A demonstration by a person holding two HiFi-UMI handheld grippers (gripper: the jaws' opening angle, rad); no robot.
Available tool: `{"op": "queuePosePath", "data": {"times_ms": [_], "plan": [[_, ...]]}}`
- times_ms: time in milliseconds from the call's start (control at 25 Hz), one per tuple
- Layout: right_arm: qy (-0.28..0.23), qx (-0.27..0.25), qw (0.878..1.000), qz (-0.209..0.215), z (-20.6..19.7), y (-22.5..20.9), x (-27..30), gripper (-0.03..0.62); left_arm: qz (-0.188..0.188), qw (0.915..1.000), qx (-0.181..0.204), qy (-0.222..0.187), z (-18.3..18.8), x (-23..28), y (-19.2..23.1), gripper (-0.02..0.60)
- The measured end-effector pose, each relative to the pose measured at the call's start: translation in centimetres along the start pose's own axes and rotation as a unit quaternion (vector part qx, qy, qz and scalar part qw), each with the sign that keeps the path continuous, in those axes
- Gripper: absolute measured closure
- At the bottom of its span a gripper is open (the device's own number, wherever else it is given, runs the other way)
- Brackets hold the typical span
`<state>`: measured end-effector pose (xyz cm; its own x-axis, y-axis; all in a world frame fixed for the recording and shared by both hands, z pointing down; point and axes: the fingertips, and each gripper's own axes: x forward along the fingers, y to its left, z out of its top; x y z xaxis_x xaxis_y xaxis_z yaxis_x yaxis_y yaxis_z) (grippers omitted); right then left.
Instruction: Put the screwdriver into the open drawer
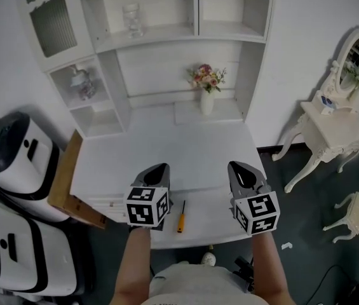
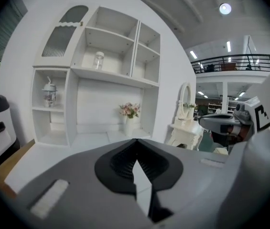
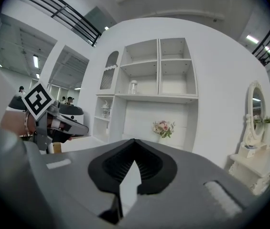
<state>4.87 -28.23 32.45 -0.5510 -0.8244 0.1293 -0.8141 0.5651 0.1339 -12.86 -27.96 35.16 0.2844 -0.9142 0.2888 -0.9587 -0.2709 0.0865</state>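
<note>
The screwdriver (image 1: 180,218), orange-handled with a dark shaft, lies on the white desk (image 1: 160,145) near its front edge, between my two grippers and below them. My left gripper (image 1: 159,169) is held above the desk's front left, its jaws shut with nothing in them; in its own view the left gripper (image 2: 135,143) points at the shelving. My right gripper (image 1: 240,168) hovers at the front right, also shut and empty, and the right gripper (image 3: 134,142) likewise faces the shelving. A brown wooden panel (image 1: 67,182) juts out at the desk's left side; I cannot tell whether it is the drawer.
A white hutch (image 1: 166,37) with shelves stands at the back of the desk, holding a glass jar (image 1: 133,18). A vase of flowers (image 1: 207,89) stands at the desk's back. Two white-and-black appliances (image 1: 14,161) stand at the left. A white dressing table (image 1: 335,126) and stool (image 1: 352,215) are at the right.
</note>
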Motion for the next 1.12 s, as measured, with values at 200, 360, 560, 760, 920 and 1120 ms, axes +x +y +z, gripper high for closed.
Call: {"op": "queuePosePath", "data": {"times_ms": [200,360,560,760,920,1120], "plan": [[-0.032,-0.029,0.999,-0.013,3.3,0.1,-0.8,0.592,-0.005,0.9973,0.021,-0.070,4.7,-1.4,-0.9,0.565],[-0.064,-0.042,0.997,-0.019,6.3,0.0,-1.5,0.592,-0.005,0.9922,0.042,-0.117,7.6,-2.8,-1.6,0.565],[-0.105,-0.045,0.993,-0.027,9.5,0.3,-2.6,0.593,-0.005,0.9826,0.069,-0.173,10.7,-4.8,-2.1,0.565],[-0.135,-0.042,0.989,-0.043,11.5,0.4,-3.5,0.594,0.004,0.9735,0.084,-0.212,13.0,-6.5,-1.7,0.565],[-0.141,-0.045,0.988,-0.051,11.9,0.0,-3.7,0.594,0.012,0.9675,0.089,-0.236,14.1,-7.3,-1.4,0.565],[-0.134,-0.051,0.988,-0.060,11.5,-0.6,-3.6,0.594,0.021,0.9647,0.098,-0.244,14.2,-7.2,-1.4,0.565]]}}
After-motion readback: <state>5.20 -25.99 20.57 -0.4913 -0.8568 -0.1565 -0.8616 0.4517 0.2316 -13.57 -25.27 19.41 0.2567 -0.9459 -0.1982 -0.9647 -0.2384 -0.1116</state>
